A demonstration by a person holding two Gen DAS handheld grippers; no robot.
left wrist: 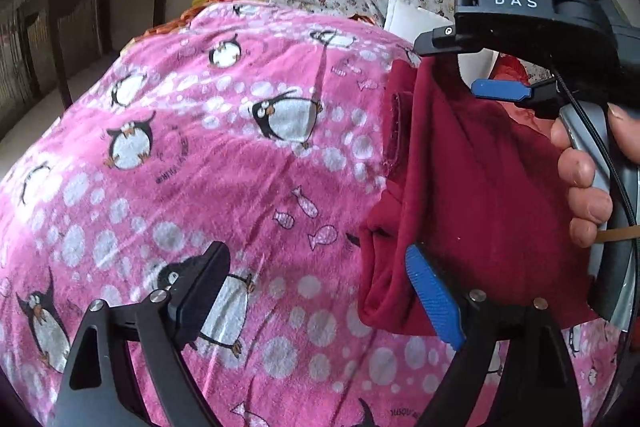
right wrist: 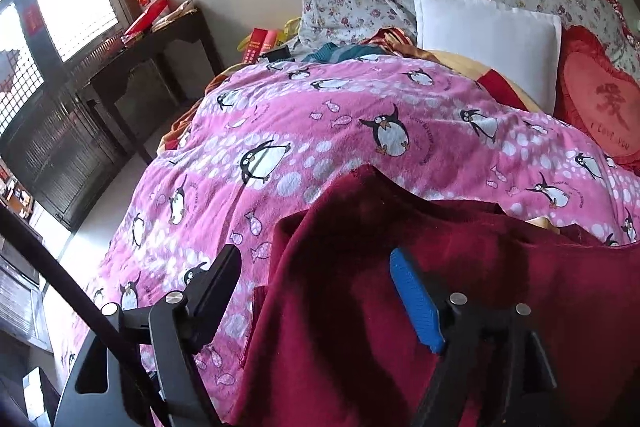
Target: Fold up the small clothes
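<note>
Maroon garment [right wrist: 400, 267] lies bunched on the pink penguin blanket [right wrist: 320, 115] that covers the bed. The left claw [left wrist: 320, 291] hovers low over the blanket with its jaws spread wide and nothing between them; its blue-padded finger [left wrist: 434, 297] sits at the garment's near edge, though contact cannot be confirmed. The right claw [left wrist: 466, 65] reaches in sideways from the right, the person's hand [left wrist: 588, 179] wrapped around its handle. Its jaws stand apart around the garment's upper edge, not pinching it. In its own view the right claw is wide, the garment spread beneath. A white pillow [right wrist: 488, 43] rests beyond the blanket.
</note>
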